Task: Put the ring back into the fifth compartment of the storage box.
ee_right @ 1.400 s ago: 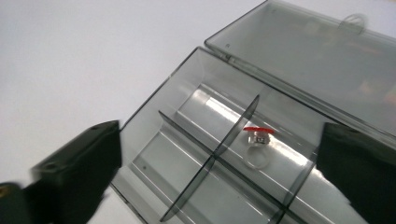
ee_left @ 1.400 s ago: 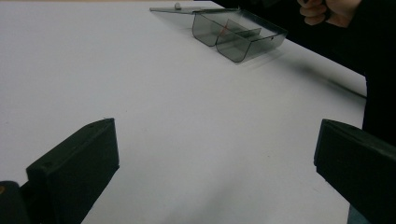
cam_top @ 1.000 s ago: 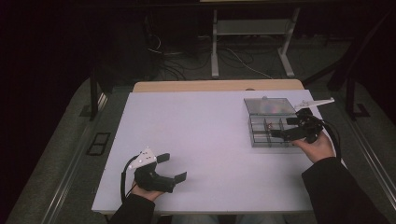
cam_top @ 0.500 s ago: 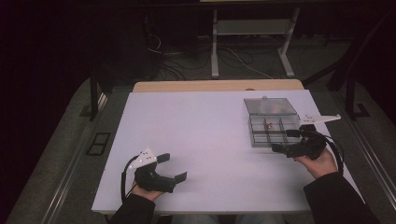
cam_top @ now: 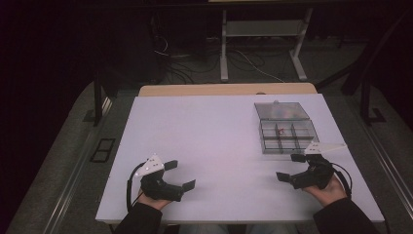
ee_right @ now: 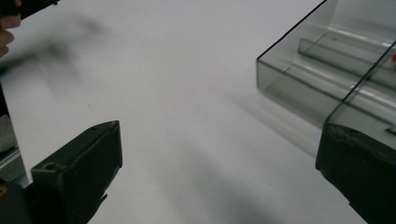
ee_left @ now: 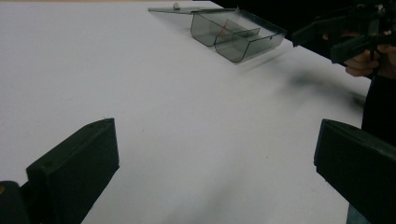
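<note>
Left gripper [cam_top: 179, 175] and right gripper [cam_top: 291, 167] rest low on table [cam_top: 214, 131], jaws wide, empty. Clear box [cam_top: 286, 127] sits far right, lid open, just beyond right gripper. Likely pause between steps; next move probably needs reach toward box.

looks like a lab or test room, dim and dark all around. plain white table [cam_top: 229, 141] in the middle, lit bright, almost bare. just past the table's far edge, a strip of wood board [cam_top: 226, 89]. farther behind the table, loose cables [cam_top: 204, 61] on a grey floor and the metal legs of a stand [cam_top: 260, 46]. left of the table, a dark post [cam_top: 97, 92] and a small black floor plate [cam_top: 102, 150]. on the table's right far part, a clear plastic box [cam_top: 286, 127] with little parts bins.
</note>
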The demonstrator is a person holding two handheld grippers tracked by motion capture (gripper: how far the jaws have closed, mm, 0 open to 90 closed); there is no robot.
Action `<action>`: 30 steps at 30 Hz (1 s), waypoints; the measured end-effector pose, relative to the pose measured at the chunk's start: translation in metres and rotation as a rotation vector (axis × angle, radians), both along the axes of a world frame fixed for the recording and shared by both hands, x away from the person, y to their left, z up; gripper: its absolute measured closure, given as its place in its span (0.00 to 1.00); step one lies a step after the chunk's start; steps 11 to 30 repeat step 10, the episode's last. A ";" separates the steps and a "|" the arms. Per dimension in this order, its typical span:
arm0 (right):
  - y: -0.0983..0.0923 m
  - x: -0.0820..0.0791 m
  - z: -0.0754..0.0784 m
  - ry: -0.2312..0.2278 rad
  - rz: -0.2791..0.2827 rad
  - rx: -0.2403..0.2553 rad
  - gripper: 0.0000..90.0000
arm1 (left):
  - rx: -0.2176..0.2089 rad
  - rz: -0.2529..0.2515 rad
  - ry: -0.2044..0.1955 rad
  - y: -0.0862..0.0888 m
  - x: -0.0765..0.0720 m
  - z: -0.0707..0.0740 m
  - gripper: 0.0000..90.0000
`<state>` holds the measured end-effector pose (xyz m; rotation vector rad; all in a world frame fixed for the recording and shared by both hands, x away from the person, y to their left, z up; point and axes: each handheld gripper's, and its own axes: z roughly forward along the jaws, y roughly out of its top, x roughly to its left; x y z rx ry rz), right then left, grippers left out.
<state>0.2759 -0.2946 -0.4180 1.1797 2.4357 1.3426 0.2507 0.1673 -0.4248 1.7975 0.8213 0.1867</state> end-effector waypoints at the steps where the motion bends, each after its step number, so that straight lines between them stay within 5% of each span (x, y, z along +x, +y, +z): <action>1: 0.001 -0.003 -0.002 0.004 0.002 -0.001 0.00 | 0.000 0.000 0.000 0.000 0.000 0.000 0.00; 30: 0.002 -0.012 -0.010 -0.005 0.005 0.003 0.00 | 0.005 -0.006 -0.003 0.000 0.001 0.000 0.00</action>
